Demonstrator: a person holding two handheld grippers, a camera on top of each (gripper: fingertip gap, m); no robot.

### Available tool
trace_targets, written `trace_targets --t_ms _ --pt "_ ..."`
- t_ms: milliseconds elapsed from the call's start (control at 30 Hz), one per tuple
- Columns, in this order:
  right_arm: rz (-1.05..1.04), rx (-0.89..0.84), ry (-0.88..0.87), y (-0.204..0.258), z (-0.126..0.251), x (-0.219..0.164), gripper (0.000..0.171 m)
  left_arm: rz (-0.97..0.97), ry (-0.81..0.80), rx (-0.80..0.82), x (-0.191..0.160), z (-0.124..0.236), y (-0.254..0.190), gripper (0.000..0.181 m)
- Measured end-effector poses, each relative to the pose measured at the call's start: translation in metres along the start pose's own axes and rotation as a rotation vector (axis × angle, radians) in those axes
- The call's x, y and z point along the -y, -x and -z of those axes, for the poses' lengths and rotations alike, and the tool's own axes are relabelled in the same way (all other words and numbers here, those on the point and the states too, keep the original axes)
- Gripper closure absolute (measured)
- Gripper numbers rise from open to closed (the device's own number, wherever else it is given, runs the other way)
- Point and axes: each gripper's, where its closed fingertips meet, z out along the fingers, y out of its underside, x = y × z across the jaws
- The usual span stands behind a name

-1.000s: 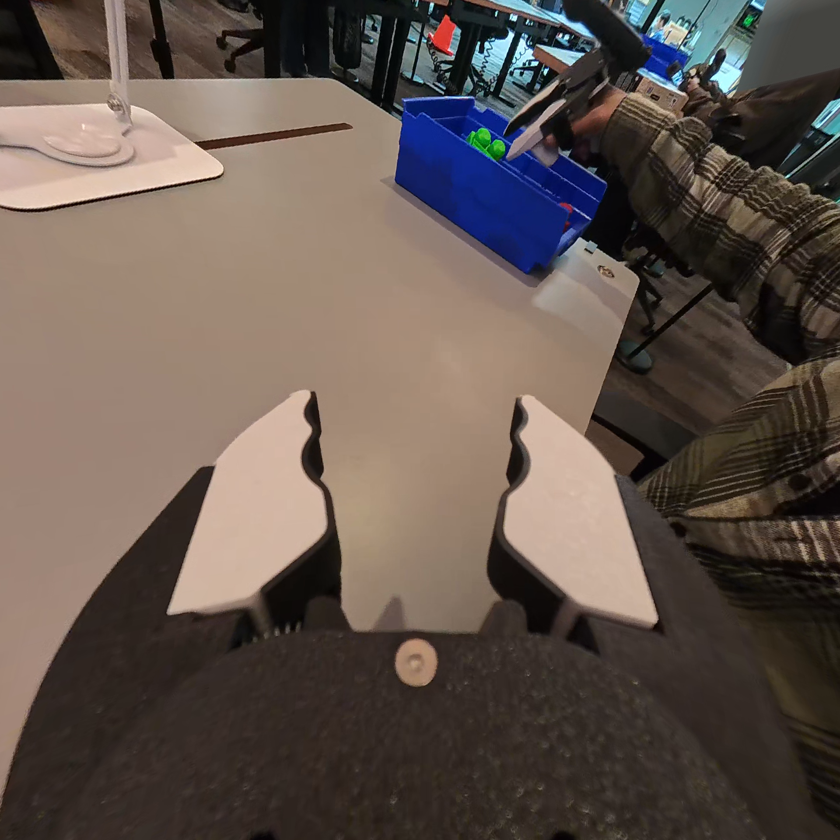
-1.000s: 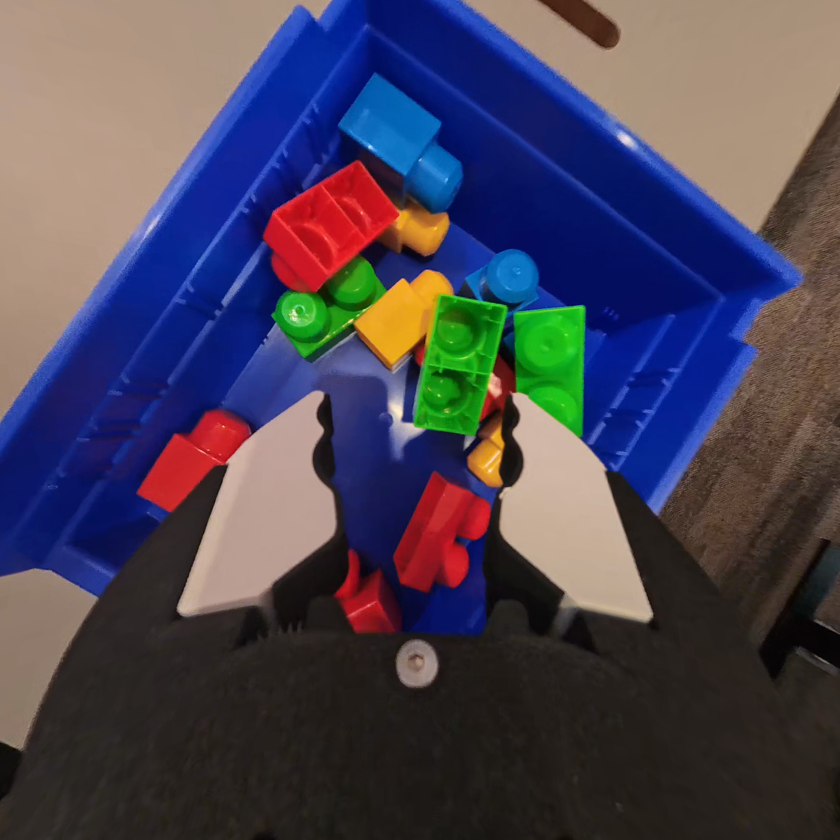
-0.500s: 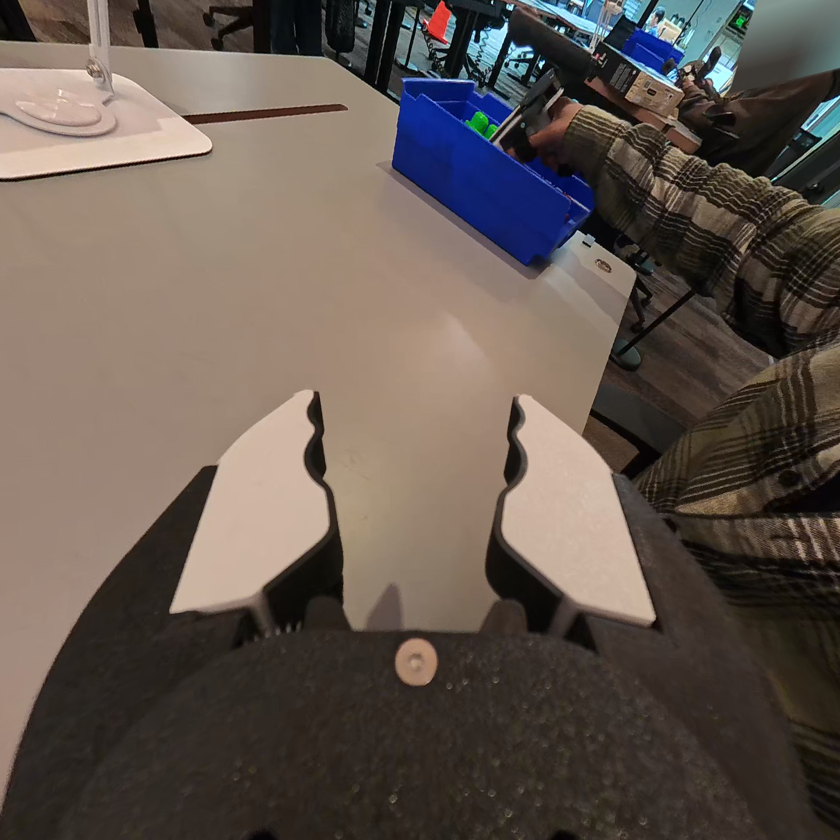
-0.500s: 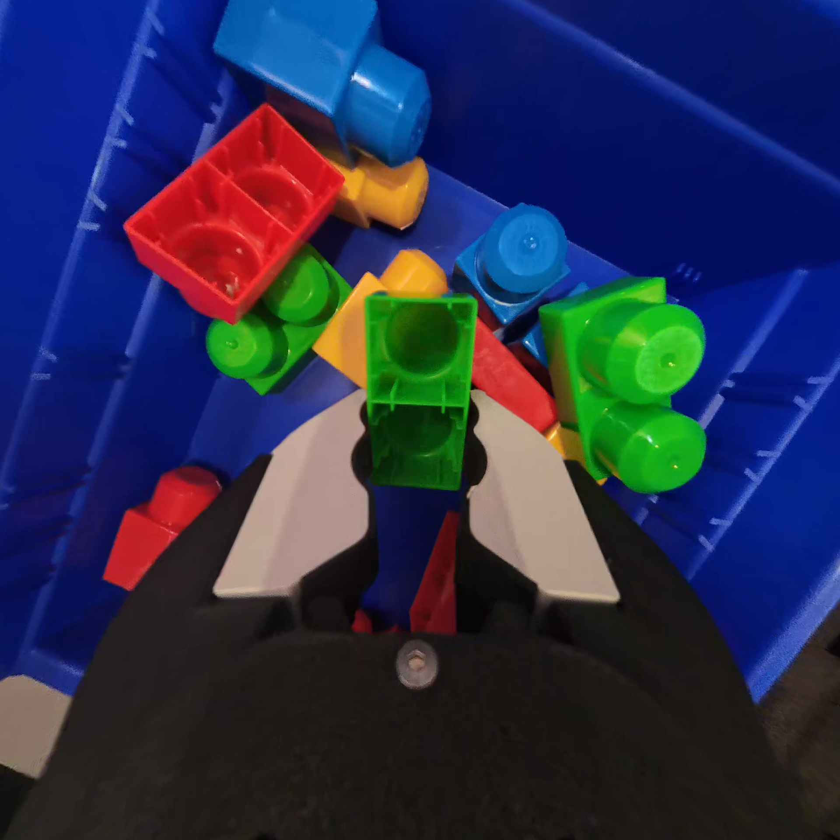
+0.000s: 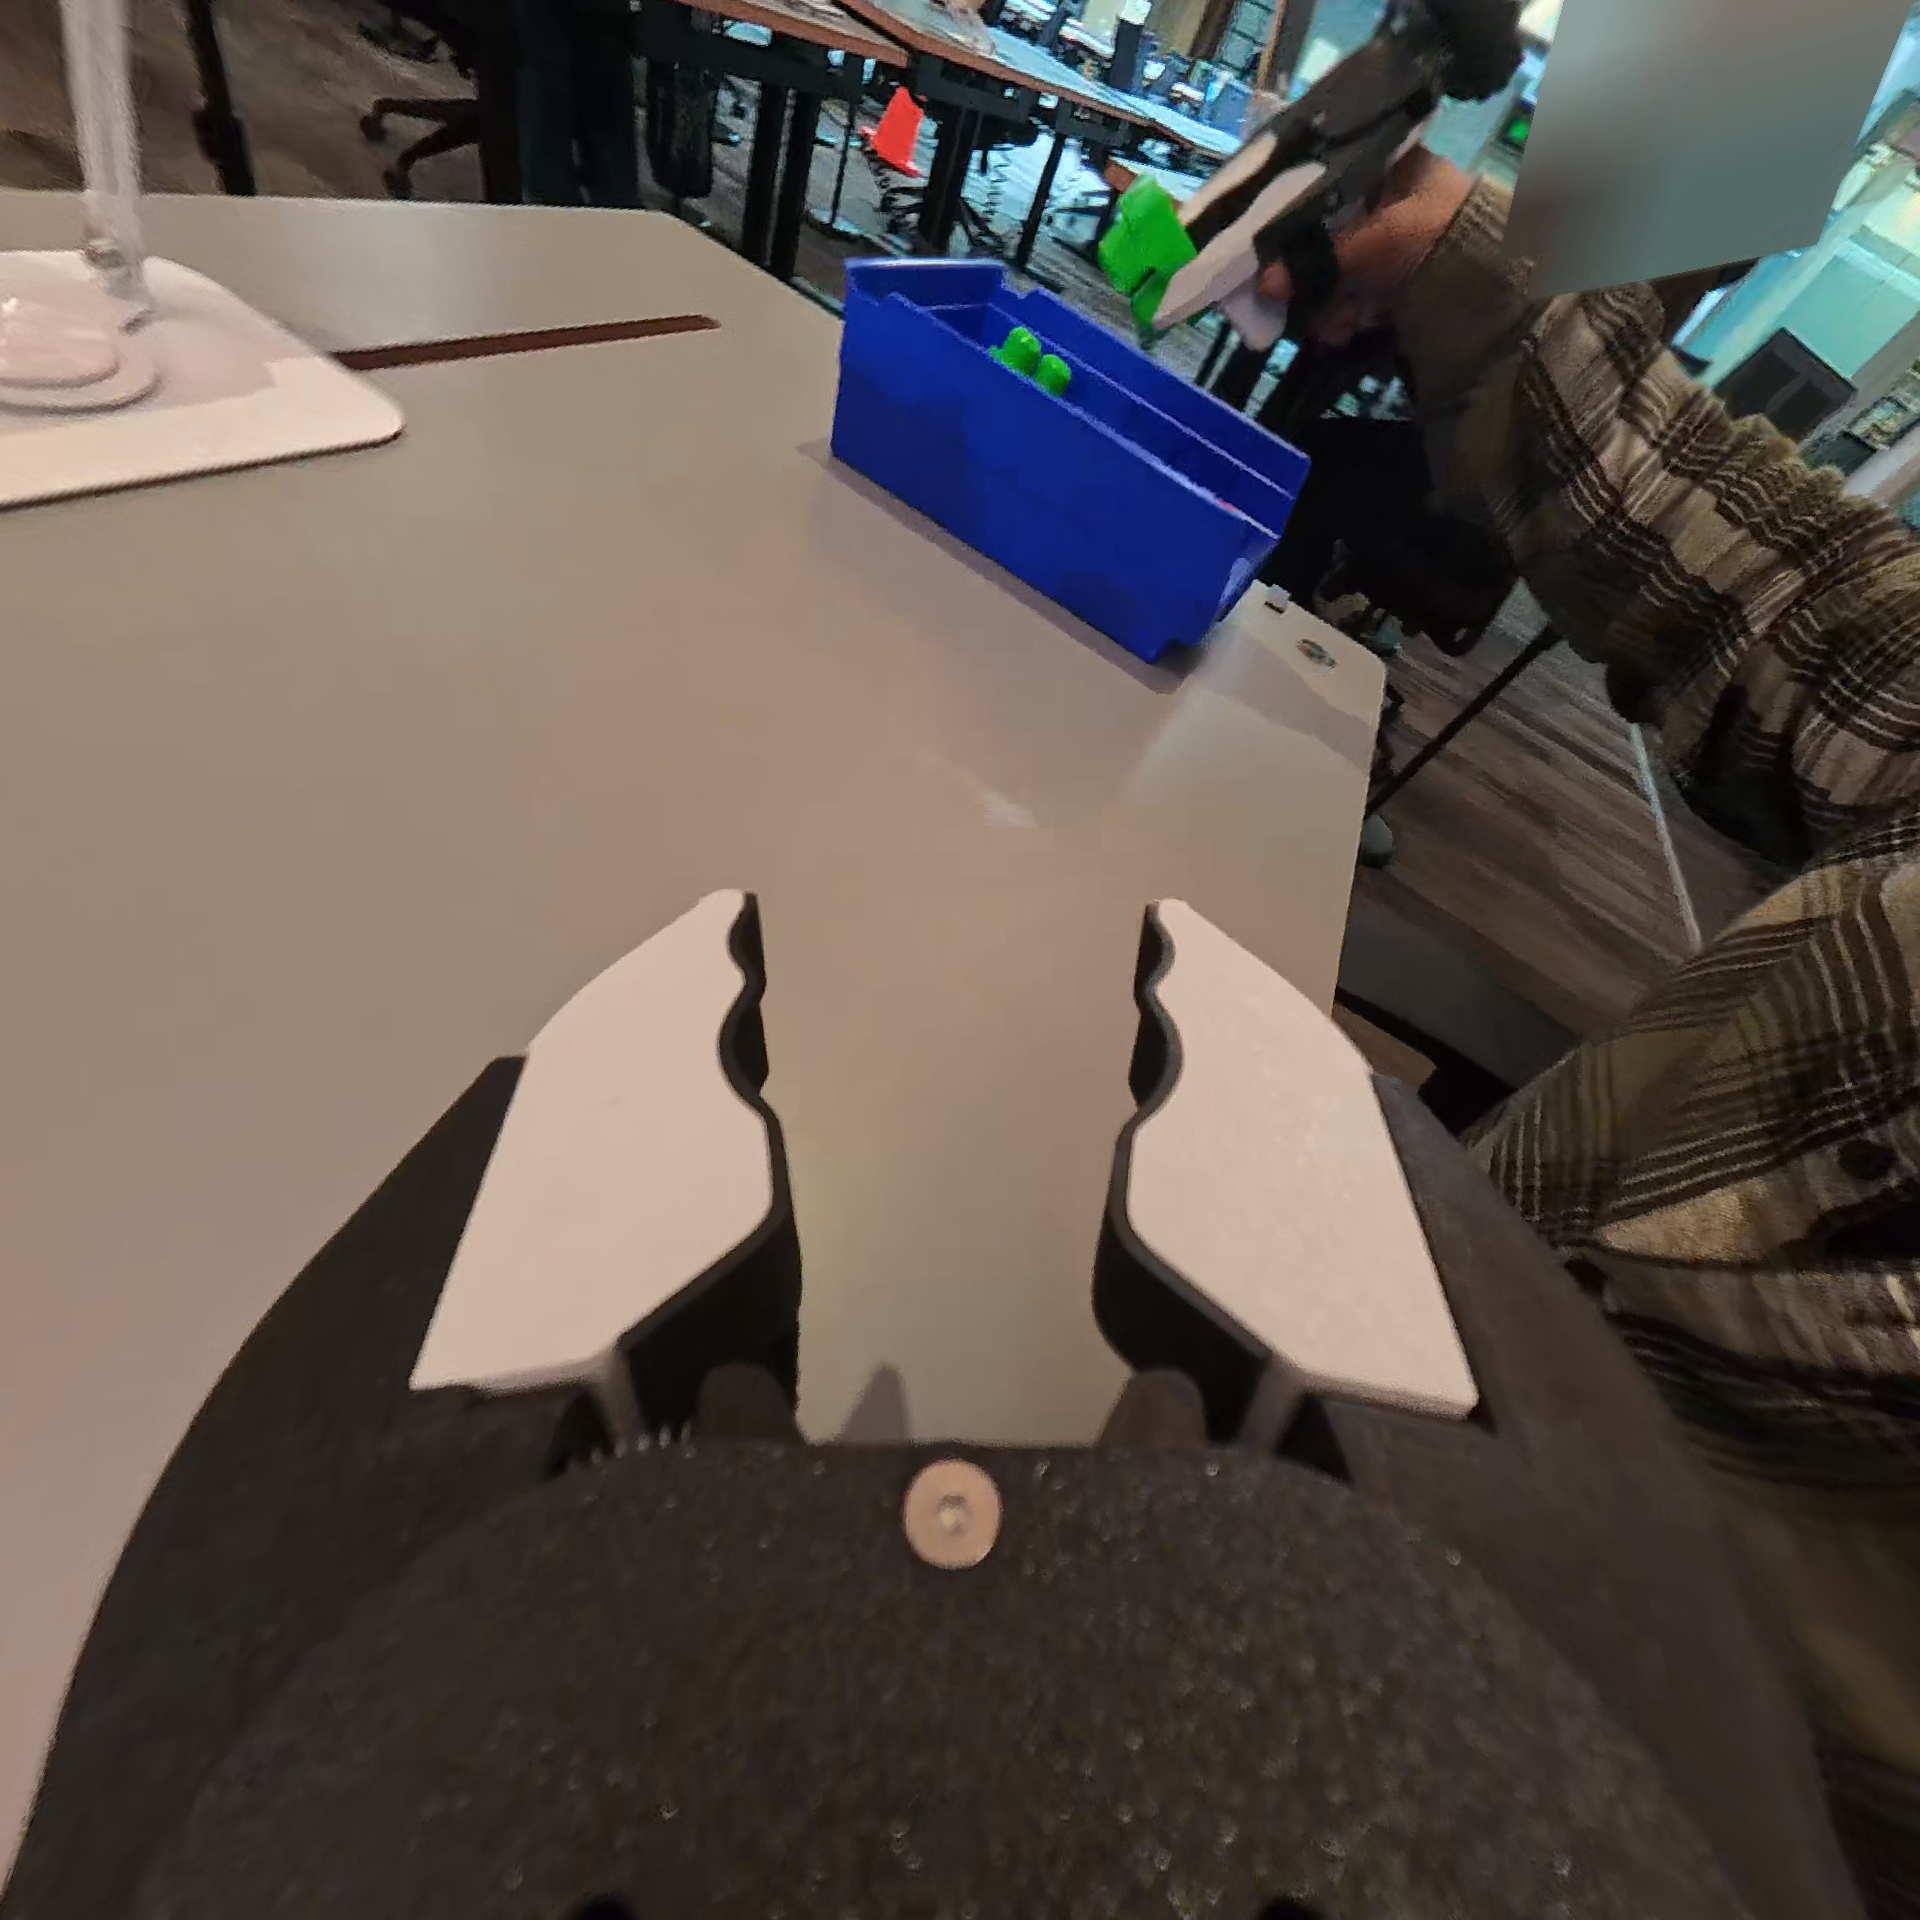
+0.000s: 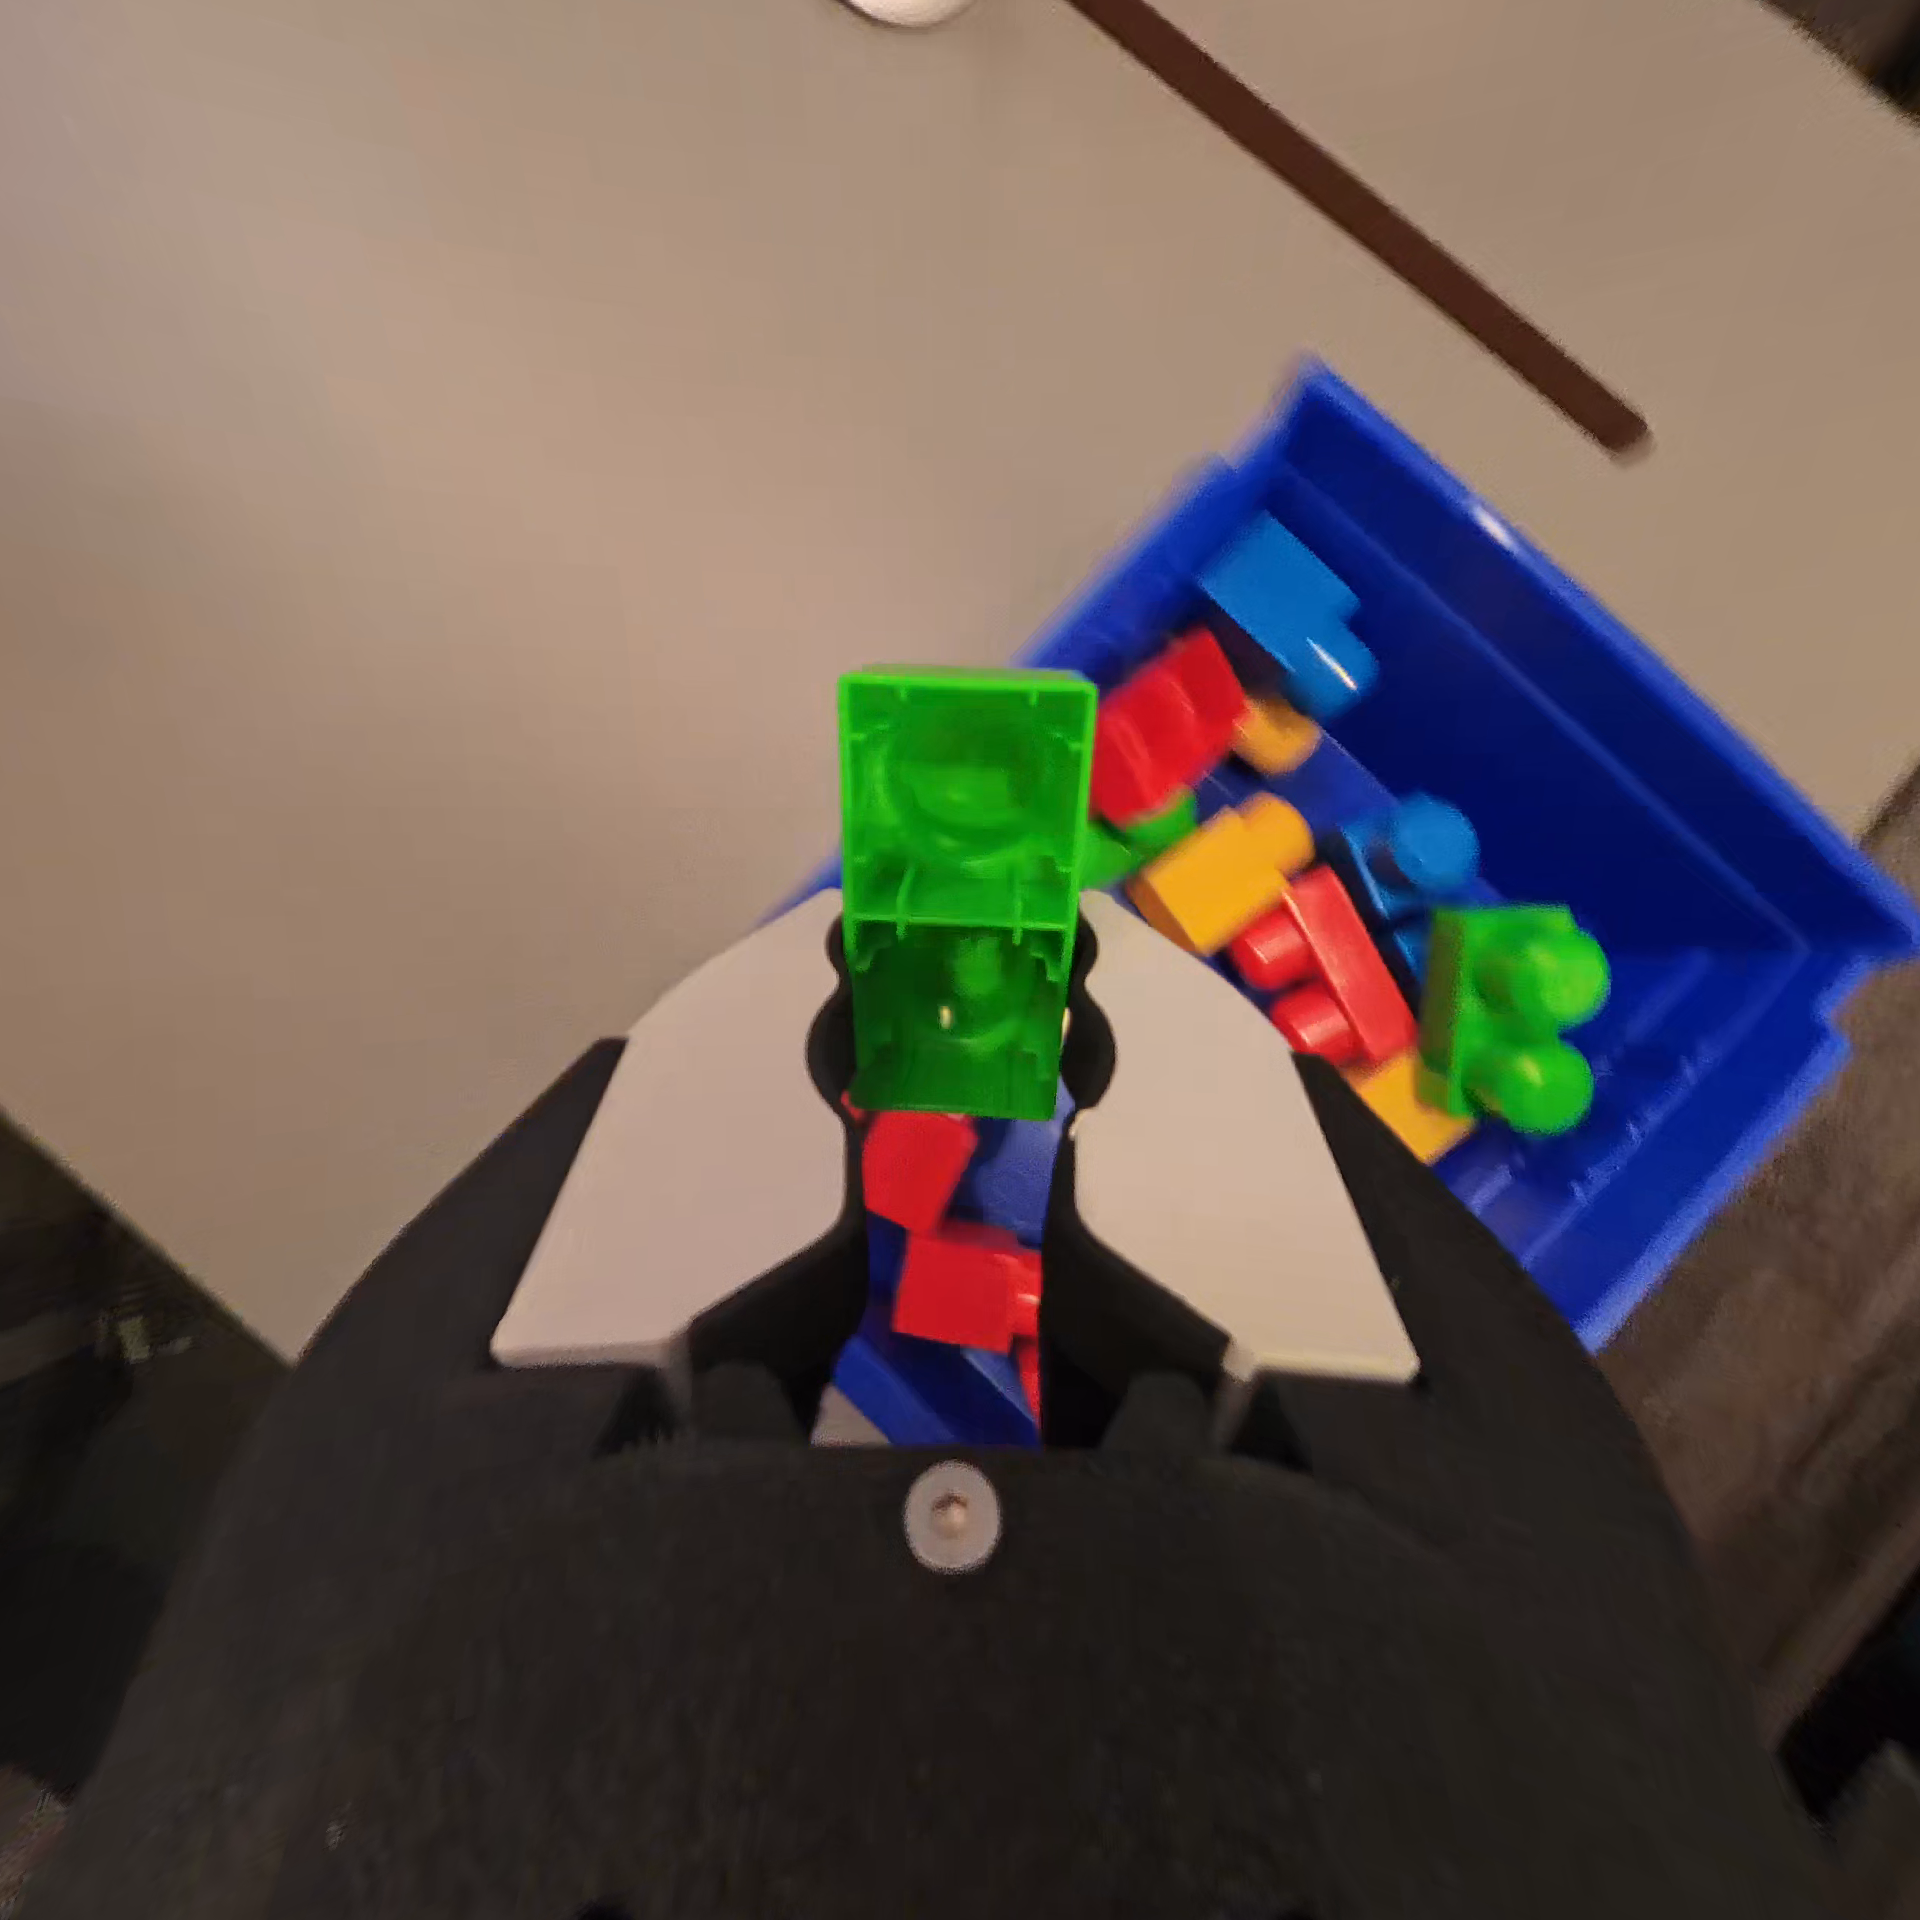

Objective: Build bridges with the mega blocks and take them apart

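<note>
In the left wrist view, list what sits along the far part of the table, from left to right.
White lamp base → dark slot in the tabletop → blue bin → green block held above the bin's right side by the right tool.

A plain grey table (image 5: 540, 727) carries a blue bin (image 5: 1049, 488) near its far right corner, a white flat base (image 5: 208, 405), possibly a lamp's, at the far left, and a dark narrow slot (image 5: 530, 343) between them.
</note>
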Motion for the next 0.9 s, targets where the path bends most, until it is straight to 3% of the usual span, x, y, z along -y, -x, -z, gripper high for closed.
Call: trace_targets --t_ms 100,233,367,700,900 --pt "0.163 0.150 -0.051 0.076 0.001 0.040 0.136 -0.068 -0.004 -0.082 0.020 -0.030 -0.008 0.112" --pt "0.338 0.405 -0.099 0.185 -0.025 0.074 0.135 -0.125 -0.056 -0.203 0.051 -0.065 -0.022 0.112" --pt "0.418 0.583 -0.153 0.257 -0.049 0.095 0.135 -0.163 -0.096 -0.263 0.067 -0.079 -0.031 0.111" --pt "0.502 0.749 -0.150 0.323 -0.083 0.115 0.135 -0.173 -0.099 -0.288 0.062 -0.075 -0.038 0.113" --pt "0.540 0.815 -0.131 0.344 -0.092 0.117 0.135 -0.185 -0.049 -0.318 0.049 -0.078 -0.044 0.134"
